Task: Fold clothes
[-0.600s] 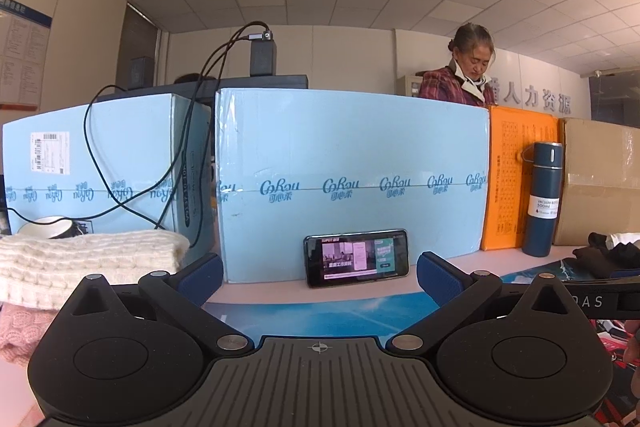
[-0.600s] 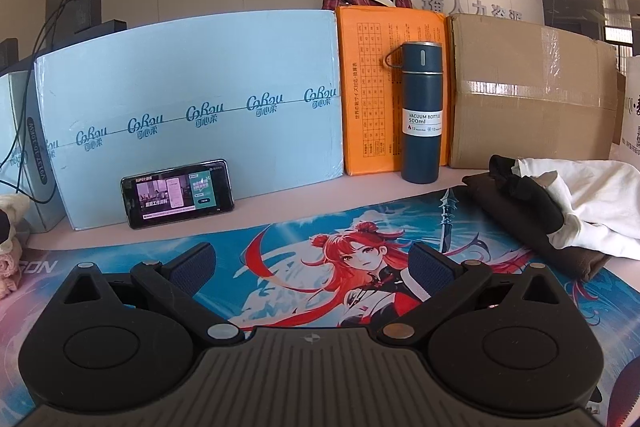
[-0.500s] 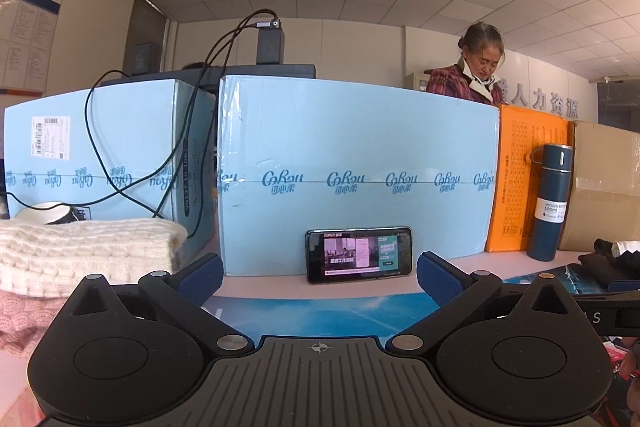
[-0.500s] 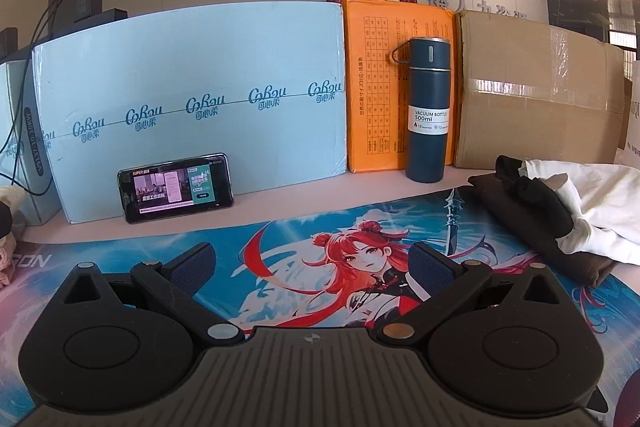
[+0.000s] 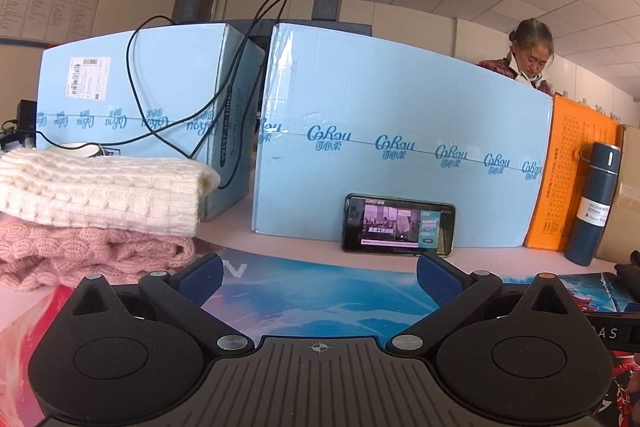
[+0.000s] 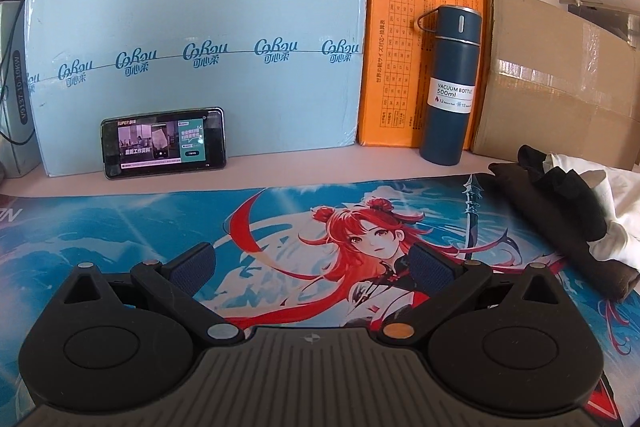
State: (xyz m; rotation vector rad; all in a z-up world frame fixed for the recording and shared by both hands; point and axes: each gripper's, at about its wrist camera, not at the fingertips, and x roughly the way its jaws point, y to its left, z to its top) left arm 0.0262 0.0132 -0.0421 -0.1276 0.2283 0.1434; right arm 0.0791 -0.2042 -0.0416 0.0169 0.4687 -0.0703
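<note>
While both the left claw (image 5: 318,273) and right claw (image 6: 312,261) gape empty, two folded knit sweaters, white (image 5: 100,187) over pink (image 5: 92,253), sit stacked.

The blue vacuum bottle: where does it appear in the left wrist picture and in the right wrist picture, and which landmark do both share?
Left wrist view: the blue vacuum bottle stands at the far right edge, before the orange box.
Right wrist view: it stands upper right of centre, before the same orange box.
Shared landmark: the phone leaning on the light blue box.
</note>
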